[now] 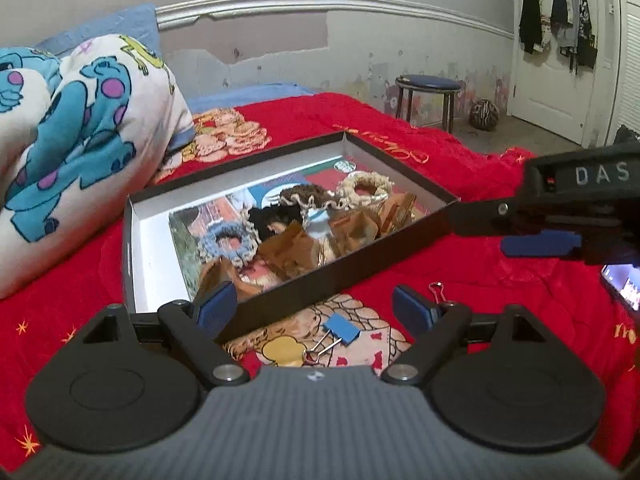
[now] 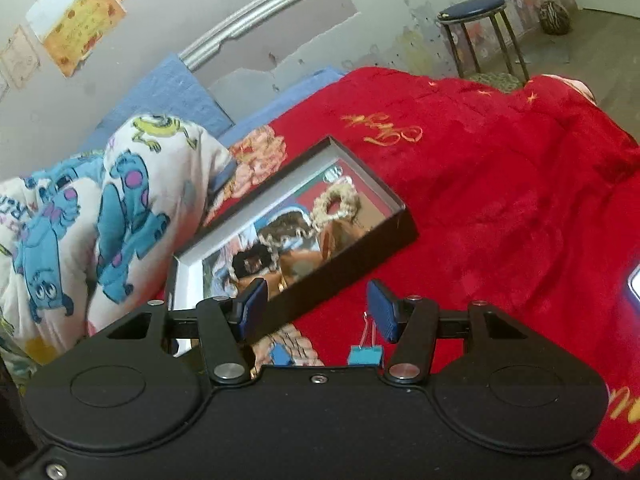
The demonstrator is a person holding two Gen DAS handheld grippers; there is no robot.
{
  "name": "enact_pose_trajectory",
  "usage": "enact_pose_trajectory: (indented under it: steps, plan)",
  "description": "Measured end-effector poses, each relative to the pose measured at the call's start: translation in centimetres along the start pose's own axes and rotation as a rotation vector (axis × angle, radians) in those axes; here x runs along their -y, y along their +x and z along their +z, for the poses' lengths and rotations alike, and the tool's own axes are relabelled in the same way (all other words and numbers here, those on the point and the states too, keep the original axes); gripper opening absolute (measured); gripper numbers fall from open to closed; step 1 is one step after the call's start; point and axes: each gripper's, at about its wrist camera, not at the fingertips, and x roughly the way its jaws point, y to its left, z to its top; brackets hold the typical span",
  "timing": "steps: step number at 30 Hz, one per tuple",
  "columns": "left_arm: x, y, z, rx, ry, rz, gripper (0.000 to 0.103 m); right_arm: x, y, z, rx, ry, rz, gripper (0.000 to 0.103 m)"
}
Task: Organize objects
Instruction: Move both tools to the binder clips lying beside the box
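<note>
I am holding the left gripper (image 1: 314,310) with jaws released over a blue clip (image 1: 341,329) lying on the blanket (image 1: 500,280) beside the box (image 1: 352,258). The right gripper (image 2: 318,310) is also gaping, empty.

phone (image 1: 624,286) cut off, box (image 2: 352,248) contents blurred

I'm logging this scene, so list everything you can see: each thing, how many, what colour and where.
Box: one, black, white inside, on the blanket.
Scrunchies: four, cream, brown, black, blue, inside the box.
Wrappers: several, brown, inside the box.
Binder clips: two blue, on the blanket near the box; a third lies by the left gripper's fingertip.
Blanket: one, red, covering the bed.
Pillow: one, white with blue monsters, left of the box.
Stool: one, blue-topped, by the wall.
Left gripper: open, empty.
Right gripper: open, empty.
</note>
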Motion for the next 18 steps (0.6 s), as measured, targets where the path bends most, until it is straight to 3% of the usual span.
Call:
enact_pose_trajectory:
  steps: [6, 11, 14, 16, 18]
  plan:
    - [1.2, 1.8, -0.5, -0.042, 0.067, -0.011, 0.088, 0.0, 1.7, -1.1, -0.101, -0.021, -0.053, 0.054]
    - [2.0, 3.8, -1.1, -0.081, 0.083, -0.02, 0.077, 0.2, 2.7, -1.7, -0.131, -0.01, -0.042, 0.054]
    - [2.4, 4.7, -1.4, -0.099, 0.095, 0.001, 0.063, 0.1, 3.2, -1.9, -0.156, -0.017, -0.052, 0.054]
    - [2.4, 5.5, -1.6, -0.141, 0.092, -0.007, 0.033, 0.2, 3.8, -2.1, -0.179, -0.009, -0.057, 0.053]
    - [2.2, 5.8, -1.8, -0.151, 0.065, -0.012, 0.031, 0.2, 4.3, -2.4, -0.195, -0.005, -0.063, 0.052]
